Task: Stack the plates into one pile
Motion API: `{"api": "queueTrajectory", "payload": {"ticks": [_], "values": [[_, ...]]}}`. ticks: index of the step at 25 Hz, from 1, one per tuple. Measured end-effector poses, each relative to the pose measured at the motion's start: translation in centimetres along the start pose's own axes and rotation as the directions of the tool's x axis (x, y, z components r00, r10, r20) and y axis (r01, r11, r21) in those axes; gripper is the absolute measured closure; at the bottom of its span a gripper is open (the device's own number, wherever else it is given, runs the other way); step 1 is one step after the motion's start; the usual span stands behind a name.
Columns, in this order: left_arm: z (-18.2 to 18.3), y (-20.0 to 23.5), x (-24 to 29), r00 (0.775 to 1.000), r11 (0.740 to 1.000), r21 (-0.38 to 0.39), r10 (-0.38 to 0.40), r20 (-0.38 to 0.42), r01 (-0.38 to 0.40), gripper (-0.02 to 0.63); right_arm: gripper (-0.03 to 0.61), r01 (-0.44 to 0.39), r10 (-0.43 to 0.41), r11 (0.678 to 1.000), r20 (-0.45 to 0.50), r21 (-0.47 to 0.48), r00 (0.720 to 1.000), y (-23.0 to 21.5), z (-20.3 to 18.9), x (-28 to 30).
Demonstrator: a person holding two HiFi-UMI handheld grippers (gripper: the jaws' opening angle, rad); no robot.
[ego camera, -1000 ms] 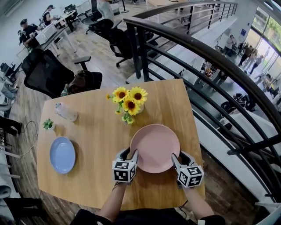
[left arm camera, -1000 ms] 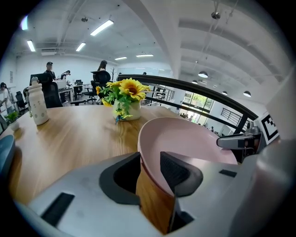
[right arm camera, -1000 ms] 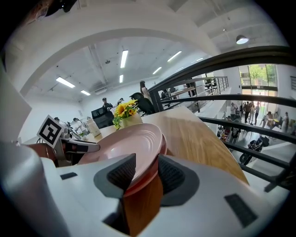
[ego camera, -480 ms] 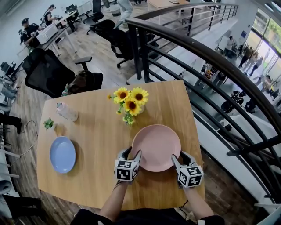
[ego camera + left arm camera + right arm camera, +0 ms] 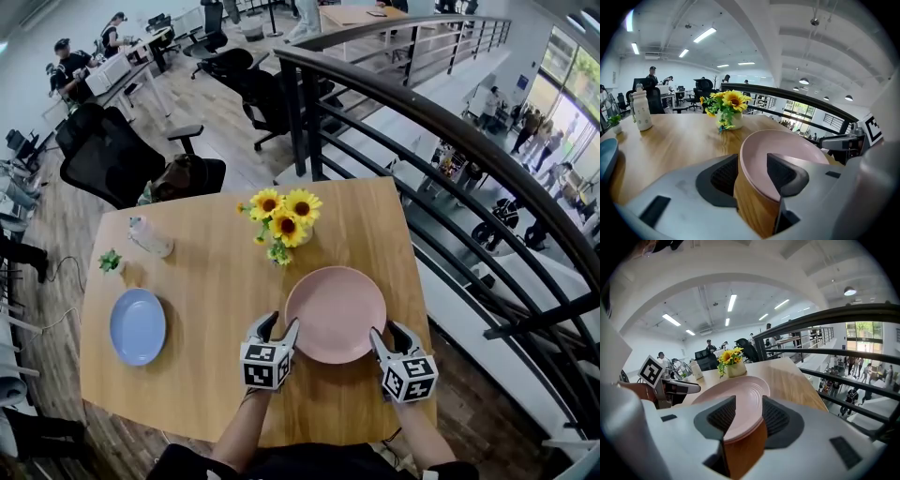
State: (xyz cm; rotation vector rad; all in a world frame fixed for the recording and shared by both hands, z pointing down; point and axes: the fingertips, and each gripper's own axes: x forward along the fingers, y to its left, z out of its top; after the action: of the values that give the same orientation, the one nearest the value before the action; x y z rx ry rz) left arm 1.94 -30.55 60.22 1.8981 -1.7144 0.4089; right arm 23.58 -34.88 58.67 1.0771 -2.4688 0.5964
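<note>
A large pink plate (image 5: 336,309) lies flat on the wooden table (image 5: 206,375), near its front right. A smaller blue plate (image 5: 138,326) lies alone at the table's front left, a good way off. My left gripper (image 5: 274,326) straddles the pink plate's near-left rim. Its jaws have just been opening, and in the left gripper view (image 5: 752,166) a gap shows beside the rim (image 5: 787,145). My right gripper (image 5: 389,333) straddles the near-right rim. In its own view (image 5: 749,411) its jaws stand about as wide around the plate (image 5: 736,390), and I see no squeeze.
A white vase of sunflowers (image 5: 284,220) stands just behind the pink plate. A clear bottle (image 5: 150,238) and a tiny potted plant (image 5: 111,262) sit at the back left. The table's right edge (image 5: 422,309) borders a black stair railing (image 5: 450,141).
The left gripper's fingers have spread wider around the pink plate's rim. The plate and the right gripper have kept their places. The head view has shifted slightly.
</note>
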Motion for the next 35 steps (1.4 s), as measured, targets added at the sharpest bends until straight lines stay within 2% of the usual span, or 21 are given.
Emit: {"api": "queueTrajectory", "payload": {"ticks": [3, 9, 12, 14, 19, 24, 29, 35], "values": [[0.5, -0.6, -1.0, 0.999, 1.0, -0.009, -0.021, 0.026, 0.022, 0.426, 0.408, -0.027, 0.027, 1.0, 0.04, -0.004, 0.999, 1.4, 1.2, -0.4], [1.6, -2.2, -4.2, 0.993, 0.996, 0.021, -0.091, 0.078, 0.09, 0.437, 0.476, -0.088, 0.097, 0.993, 0.121, -0.077, 0.988, 5.3, 3.4, -1.5], [2.1, -1.8, -6.1, 0.989, 0.997, 0.018, -0.078, 0.124, 0.077, 0.503, 0.516, -0.128, 0.142, 0.987, 0.159, -0.095, 0.977, 7.4, 4.3, -1.8], [1.9, -1.5, -7.3, 0.987, 0.998, -0.011, -0.063, 0.148, 0.065, 0.545, 0.537, -0.145, 0.163, 0.983, 0.179, -0.109, 0.97, 8.7, 4.4, -2.3], [1.5, -0.5, -10.4, 0.985, 0.998, -0.056, -0.023, 0.171, 0.033, 0.546, 0.543, -0.236, 0.258, 0.963, 0.179, -0.134, 0.95, 12.2, 5.0, -2.6], [0.5, 2.3, -12.9, 0.983, 0.997, -0.082, 0.016, 0.184, -0.001, 0.546, 0.543, -0.31, 0.337, 0.933, 0.145, -0.181, 0.93, 17.3, 4.9, -2.0], [-0.6, 7.0, -16.0, 0.979, 0.993, -0.114, 0.063, 0.192, -0.041, 0.546, 0.543, -0.389, 0.42, 0.895, 0.114, -0.218, 0.9, 24.0, 4.7, -0.4], [-3.2, 13.4, -20.1, 0.979, 0.987, -0.129, 0.114, 0.172, -0.093, 0.546, 0.543, -0.427, 0.452, 0.877, 0.073, -0.221, 0.889, 31.3, 2.4, 1.6]]}}
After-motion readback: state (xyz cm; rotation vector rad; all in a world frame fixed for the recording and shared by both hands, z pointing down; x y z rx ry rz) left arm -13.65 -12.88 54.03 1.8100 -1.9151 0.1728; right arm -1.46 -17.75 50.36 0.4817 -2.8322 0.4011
